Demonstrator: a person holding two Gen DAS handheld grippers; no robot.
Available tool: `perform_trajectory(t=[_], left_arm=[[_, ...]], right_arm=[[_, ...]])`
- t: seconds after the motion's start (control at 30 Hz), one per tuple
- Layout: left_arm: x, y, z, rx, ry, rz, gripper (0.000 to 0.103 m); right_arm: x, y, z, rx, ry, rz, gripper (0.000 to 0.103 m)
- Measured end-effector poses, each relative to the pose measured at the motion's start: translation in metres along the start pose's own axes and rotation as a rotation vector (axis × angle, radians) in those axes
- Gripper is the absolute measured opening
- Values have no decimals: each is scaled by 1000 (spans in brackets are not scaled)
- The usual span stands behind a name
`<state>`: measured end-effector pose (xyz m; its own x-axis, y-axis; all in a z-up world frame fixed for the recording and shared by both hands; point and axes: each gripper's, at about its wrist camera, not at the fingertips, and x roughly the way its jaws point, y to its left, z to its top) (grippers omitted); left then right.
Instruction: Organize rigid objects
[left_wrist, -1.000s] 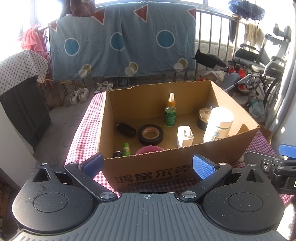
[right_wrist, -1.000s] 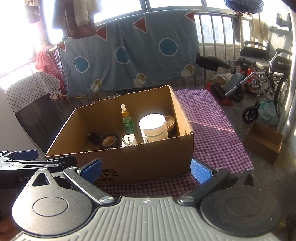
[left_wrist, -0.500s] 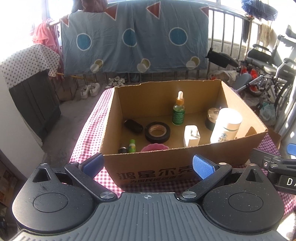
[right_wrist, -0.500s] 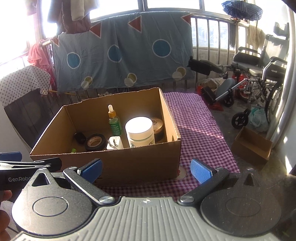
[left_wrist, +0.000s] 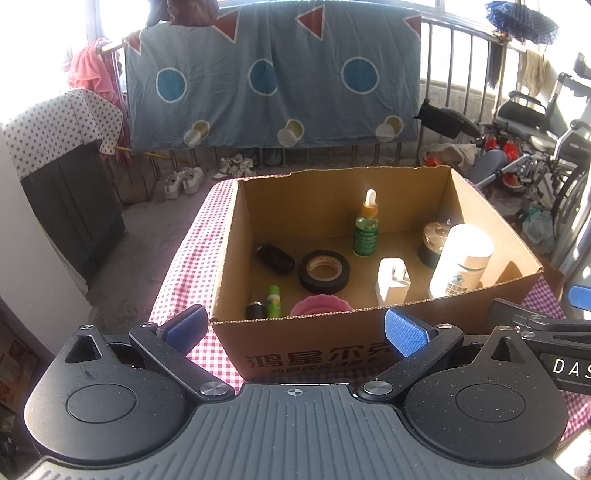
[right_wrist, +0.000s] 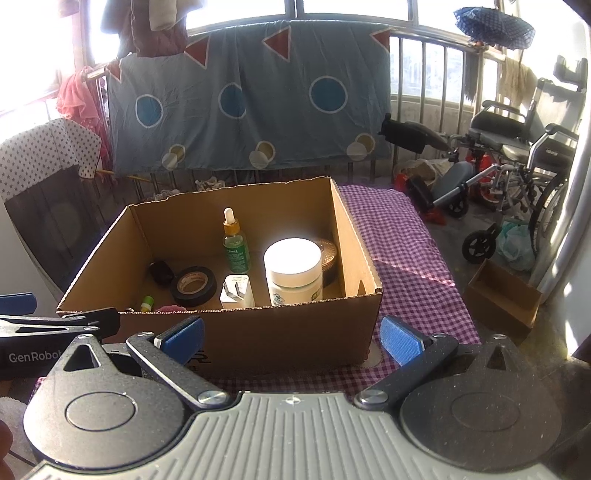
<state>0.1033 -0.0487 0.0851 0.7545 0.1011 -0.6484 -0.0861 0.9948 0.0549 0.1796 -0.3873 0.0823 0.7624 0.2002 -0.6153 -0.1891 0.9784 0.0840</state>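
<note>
Landmark: cardboard box (left_wrist: 373, 347), open-topped, standing on the counter (left_wrist: 192, 258) with its red-and-white checked cloth; every place below is told from this box.
Left claw (left_wrist: 293, 328): spread wide, holding nothing, in front of the box's near wall, blue pads to either side of the printed panel.
Box print: dark Chinese characters on the near wall, partly cut off by the claw body.
Black oval case (left_wrist: 274, 258): lying at the box's left, toward the back.
Small black cap (left_wrist: 255, 309): near-left corner of the box floor.
Green tube (left_wrist: 273, 301): just beside the black cap, near wall side.
Pink scalloped dish (left_wrist: 319, 305): against the near wall, only its rim showing.
Black tape roll (left_wrist: 323, 271): flat on the box floor, middle-left.
Dropper bottle (left_wrist: 365, 225): upright toward the back wall, green glass, orange collar, white bulb; green label too small to read.
White plug adapter (left_wrist: 392, 282): middle of the box, prongs up in the right wrist view.
White jar (left_wrist: 461, 262): upright near the right wall, round logo and small green print, not legible.
Dark round tin (left_wrist: 434, 238): behind the white jar, at the right wall.
Right claw (right_wrist: 291, 338): spread wide, holding nothing, before the box's near-right corner.
Claw lettering: "DAS" on the right claw's side in the left wrist view; "GenRobot" on the left claw's side in the right wrist view.
</note>
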Motion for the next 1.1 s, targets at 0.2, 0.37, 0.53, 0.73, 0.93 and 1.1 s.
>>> perform_trajectory(t=[0.2, 0.37, 0.53, 0.73, 0.93, 1.1], left_arm=[[0, 1, 1, 0, 0, 0, 102], [0, 1, 0, -1, 0, 6, 102], [0, 3, 0, -4, 4, 8, 102], [-1, 2, -1, 0, 8, 15, 102], [-1, 2, -1, -3, 20, 11, 102], [-1, 2, -1, -2, 22, 12, 102]], right_arm=[[0, 3, 1, -8, -8, -6, 103], [0, 4, 1, -8, -5, -2, 103], [0, 5, 1, -18, -4, -2, 103], [-1, 5, 2, -23, 0, -2, 103], [-1, 5, 0, -22, 0, -4, 103], [-1, 3, 0, -17, 2, -1, 103]])
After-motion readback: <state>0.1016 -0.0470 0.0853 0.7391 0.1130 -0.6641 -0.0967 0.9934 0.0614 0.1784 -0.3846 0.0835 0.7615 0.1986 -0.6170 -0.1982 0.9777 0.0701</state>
